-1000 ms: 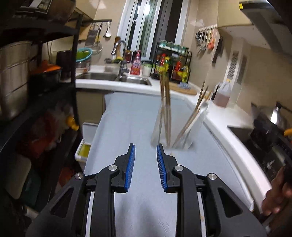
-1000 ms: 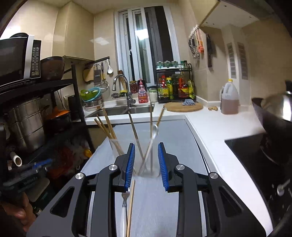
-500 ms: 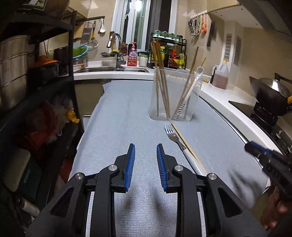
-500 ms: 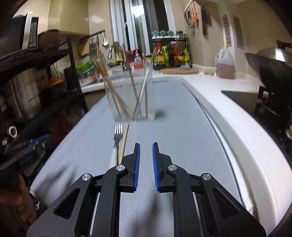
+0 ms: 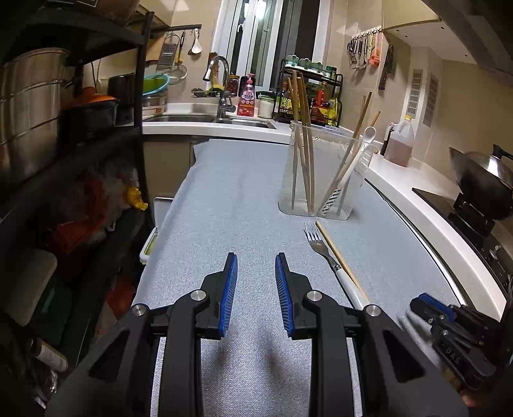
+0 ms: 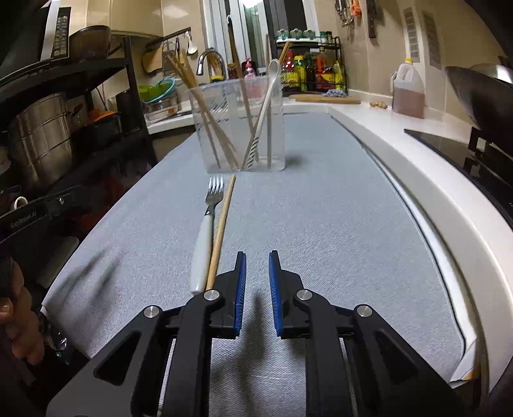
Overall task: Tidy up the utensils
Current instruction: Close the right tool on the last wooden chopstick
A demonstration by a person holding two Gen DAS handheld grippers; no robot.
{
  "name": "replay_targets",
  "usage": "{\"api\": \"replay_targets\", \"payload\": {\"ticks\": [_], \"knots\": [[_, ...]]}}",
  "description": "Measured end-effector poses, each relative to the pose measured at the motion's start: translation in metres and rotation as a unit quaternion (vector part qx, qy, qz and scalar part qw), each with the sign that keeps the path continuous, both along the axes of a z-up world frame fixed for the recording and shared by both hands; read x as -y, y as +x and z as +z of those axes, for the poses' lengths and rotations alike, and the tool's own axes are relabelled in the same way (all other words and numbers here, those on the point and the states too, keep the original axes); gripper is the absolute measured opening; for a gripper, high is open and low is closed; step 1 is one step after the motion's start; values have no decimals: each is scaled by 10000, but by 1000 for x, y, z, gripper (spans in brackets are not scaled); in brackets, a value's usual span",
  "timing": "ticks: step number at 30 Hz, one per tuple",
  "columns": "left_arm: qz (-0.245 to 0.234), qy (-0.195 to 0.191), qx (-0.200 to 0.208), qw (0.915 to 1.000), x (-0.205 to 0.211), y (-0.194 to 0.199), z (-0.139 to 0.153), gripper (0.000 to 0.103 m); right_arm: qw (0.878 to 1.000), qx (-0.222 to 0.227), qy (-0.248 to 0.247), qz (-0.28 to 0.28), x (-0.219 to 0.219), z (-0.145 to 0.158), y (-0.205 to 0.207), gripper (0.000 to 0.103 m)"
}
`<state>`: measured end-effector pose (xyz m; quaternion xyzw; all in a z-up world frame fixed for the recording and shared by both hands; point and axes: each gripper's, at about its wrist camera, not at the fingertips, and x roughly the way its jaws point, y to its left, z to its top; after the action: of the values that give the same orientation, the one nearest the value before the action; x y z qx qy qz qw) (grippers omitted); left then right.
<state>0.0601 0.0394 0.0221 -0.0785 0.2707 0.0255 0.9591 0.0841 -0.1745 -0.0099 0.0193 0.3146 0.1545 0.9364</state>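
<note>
Fork (image 6: 206, 224) and chopstick (image 6: 221, 227) lie side by side — right gripper (image 6: 257, 276) empty.

Dim, warm indoor light; a bright glare at the window (image 5: 261, 24). Fisheye bends the edges, the left shelves (image 5: 64, 134) sink into shadow, and soft shadows fall on the surface (image 6: 320, 224).

My grippers' pads (image 6: 240, 285) are bright blue on black arms. Before the clear holder (image 6: 237, 125), a white-handled silver fork (image 6: 205, 237) and tan chopstick (image 6: 221, 231) lie on my speckled grey mat (image 6: 320, 208).
</note>
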Motion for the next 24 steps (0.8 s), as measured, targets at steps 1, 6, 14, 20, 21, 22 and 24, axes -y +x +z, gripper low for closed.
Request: {"api": "replay_targets", "payload": {"ticks": [1,6,14,20,21,22,24], "knots": [[10,-6,9,10000,0,0,0,25,10000,-59,-1,71,-4,-2,0,16],[16,-7,18,10000,-1,0,1,25,9990,-207,-97,373,-22,-8,-2,21],[11,-10,19,10000,-3,-1,3,25,9979,-366,-355,410,-31,-17,-1,21],[-28,1,-2,10000,-1,1,1,25,9977,-341,-489,331,-29,-15,0,5],[-33,11,-7,10000,0,1,1,25,9978,-342,-490,294,-28,-15,1,5],[-37,14,-15,10000,0,1,1,25,9979,-349,-472,257,-26,-16,1,5],[-49,15,-24,10000,2,1,0,25,9980,-348,-489,193,-23,-16,2,5]]}}
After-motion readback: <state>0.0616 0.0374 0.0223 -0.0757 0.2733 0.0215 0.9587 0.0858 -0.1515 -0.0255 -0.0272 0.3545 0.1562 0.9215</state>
